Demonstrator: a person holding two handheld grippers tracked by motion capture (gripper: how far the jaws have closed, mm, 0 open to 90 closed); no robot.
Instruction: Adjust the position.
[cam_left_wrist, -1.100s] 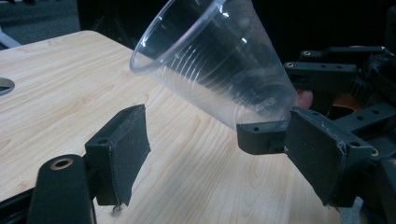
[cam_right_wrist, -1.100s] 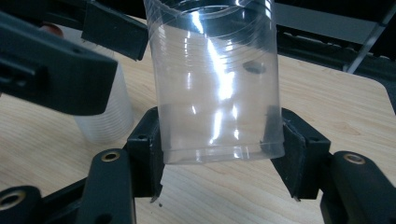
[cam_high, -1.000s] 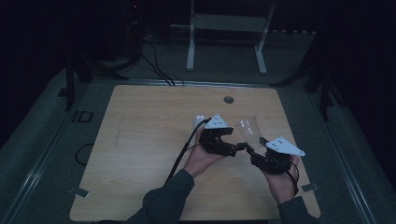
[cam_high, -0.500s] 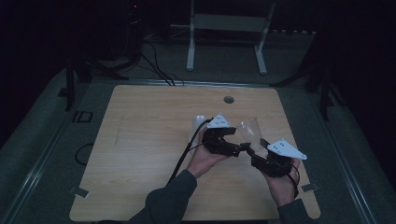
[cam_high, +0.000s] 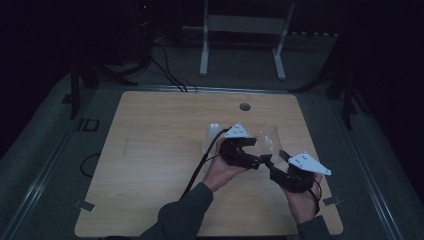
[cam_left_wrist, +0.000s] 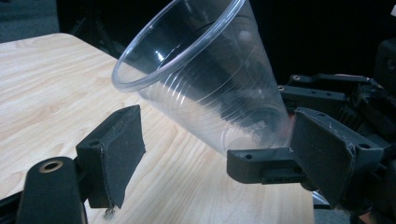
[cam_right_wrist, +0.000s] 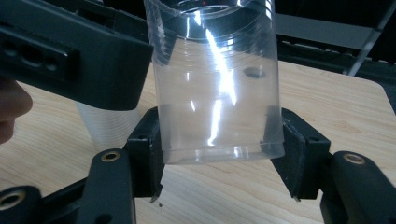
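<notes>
Tilting above the bench (cam_high: 150, 165): clear cup (cam_right_wrist: 217, 79), nothing inside, clenched at its base by right gripper (cam_right_wrist: 219, 154); left gripper (cam_left_wrist: 215, 154) just opening, released, beside its rim.

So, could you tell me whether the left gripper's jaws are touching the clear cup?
Apart. In the left gripper view, the left gripper stands open, having just been opening, its pads clear of the clear cup.
</notes>
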